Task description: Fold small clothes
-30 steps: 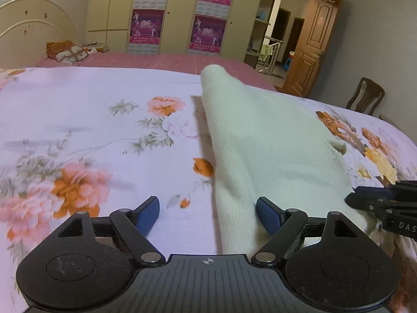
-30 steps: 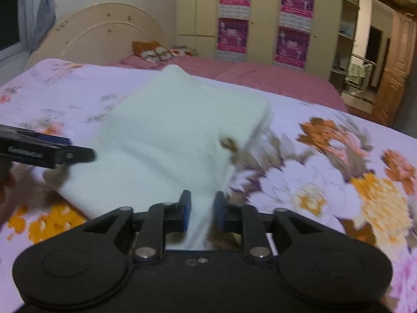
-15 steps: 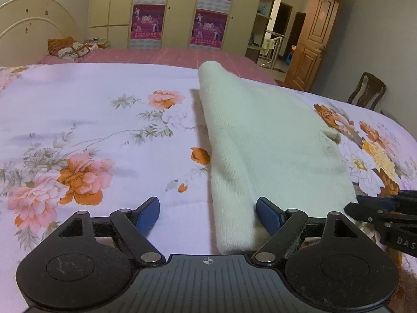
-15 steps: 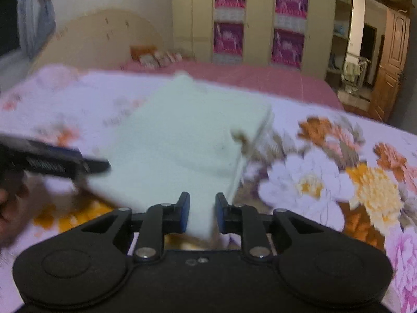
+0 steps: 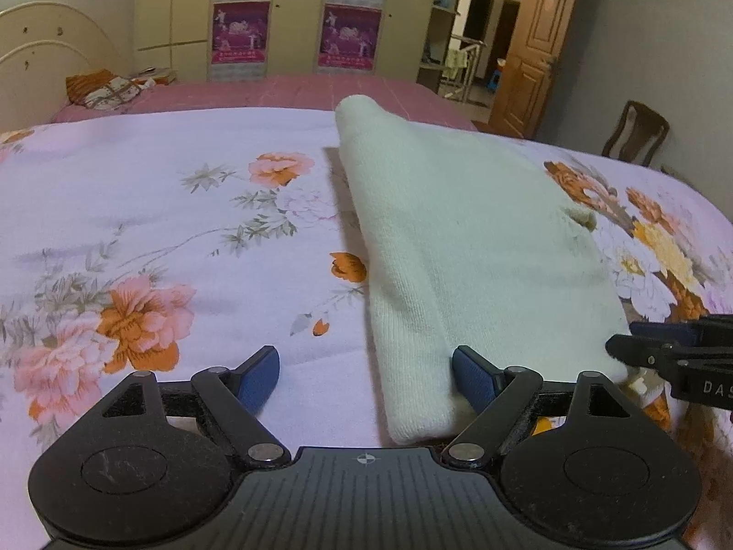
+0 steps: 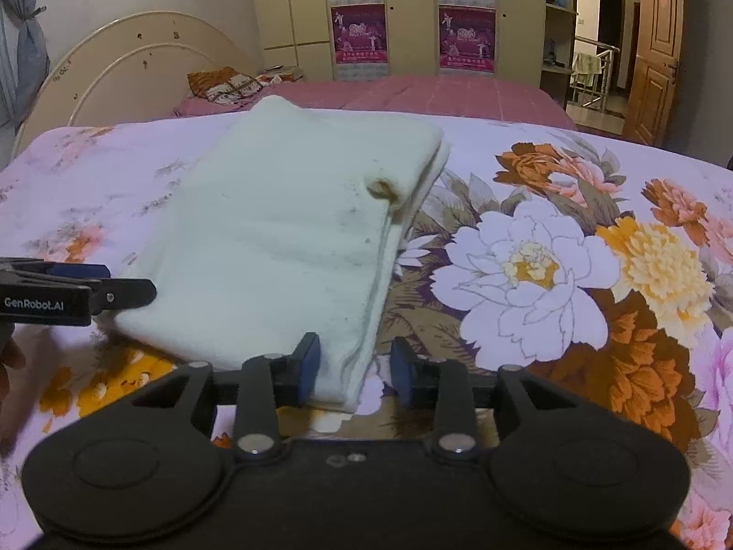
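A pale cream knitted garment (image 5: 462,247) lies folded flat on the flowered bedspread (image 5: 137,211); it also shows in the right wrist view (image 6: 284,238). My left gripper (image 5: 366,373) is open at its near left corner, with the corner between the blue pads. My right gripper (image 6: 352,369) is open at the near right corner, the garment's edge between its pads but not pinched. Each gripper shows from the side in the other's view: the right one (image 5: 678,357) and the left one (image 6: 73,293).
The bed's headboard (image 6: 137,73) and a pillow (image 6: 224,85) lie at the far left. A wardrobe with posters (image 6: 412,13) stands behind the bed. A wooden door (image 5: 531,46) and a chair (image 5: 637,133) are to the right.
My right gripper has opened and let go of the garment's near right corner. The garment has settled flat on the bed. My left gripper has stayed open.
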Tool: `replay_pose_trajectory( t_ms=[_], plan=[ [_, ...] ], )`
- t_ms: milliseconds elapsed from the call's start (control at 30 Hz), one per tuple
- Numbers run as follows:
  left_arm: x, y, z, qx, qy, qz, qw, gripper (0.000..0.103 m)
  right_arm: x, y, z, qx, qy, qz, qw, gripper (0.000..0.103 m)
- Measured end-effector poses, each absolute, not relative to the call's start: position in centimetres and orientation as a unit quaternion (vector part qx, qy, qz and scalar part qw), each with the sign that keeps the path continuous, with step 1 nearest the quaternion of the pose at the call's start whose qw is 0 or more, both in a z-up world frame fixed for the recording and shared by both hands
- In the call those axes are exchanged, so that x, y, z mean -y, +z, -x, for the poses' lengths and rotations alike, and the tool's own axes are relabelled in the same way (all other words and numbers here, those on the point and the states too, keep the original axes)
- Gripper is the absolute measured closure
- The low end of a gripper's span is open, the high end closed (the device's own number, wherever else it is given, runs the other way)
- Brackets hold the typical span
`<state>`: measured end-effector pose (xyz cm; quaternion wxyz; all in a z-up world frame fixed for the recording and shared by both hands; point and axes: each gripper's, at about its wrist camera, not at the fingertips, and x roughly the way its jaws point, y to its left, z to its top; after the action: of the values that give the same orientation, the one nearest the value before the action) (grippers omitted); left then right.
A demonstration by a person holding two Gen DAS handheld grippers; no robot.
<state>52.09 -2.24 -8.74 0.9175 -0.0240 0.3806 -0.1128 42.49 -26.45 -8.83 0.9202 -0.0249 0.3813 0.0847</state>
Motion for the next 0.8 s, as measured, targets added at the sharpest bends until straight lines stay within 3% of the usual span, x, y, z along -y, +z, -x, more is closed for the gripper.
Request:
replay_pose_trajectory(
  t_ms=[300,467,800],
  plan=[
    [0.3,-7.0,-55.3,-0.349,-0.122,0.084,0.925,0.021,29.4,-6.6,-43.5,-0.352,0.083,-0.061,0.930,0.070],
    [1.1,-7.2,-58.1,-0.342,-0.118,0.086,0.928,0.021,29.7,-5.2,-47.0,-0.322,0.097,-0.080,0.938,0.077],
    [2.3,-8.5,-60.0,-0.368,-0.124,0.049,0.920,0.021,28.4,-8.6,-50.8,-0.355,0.097,-0.070,0.927,0.075]
  ],
)
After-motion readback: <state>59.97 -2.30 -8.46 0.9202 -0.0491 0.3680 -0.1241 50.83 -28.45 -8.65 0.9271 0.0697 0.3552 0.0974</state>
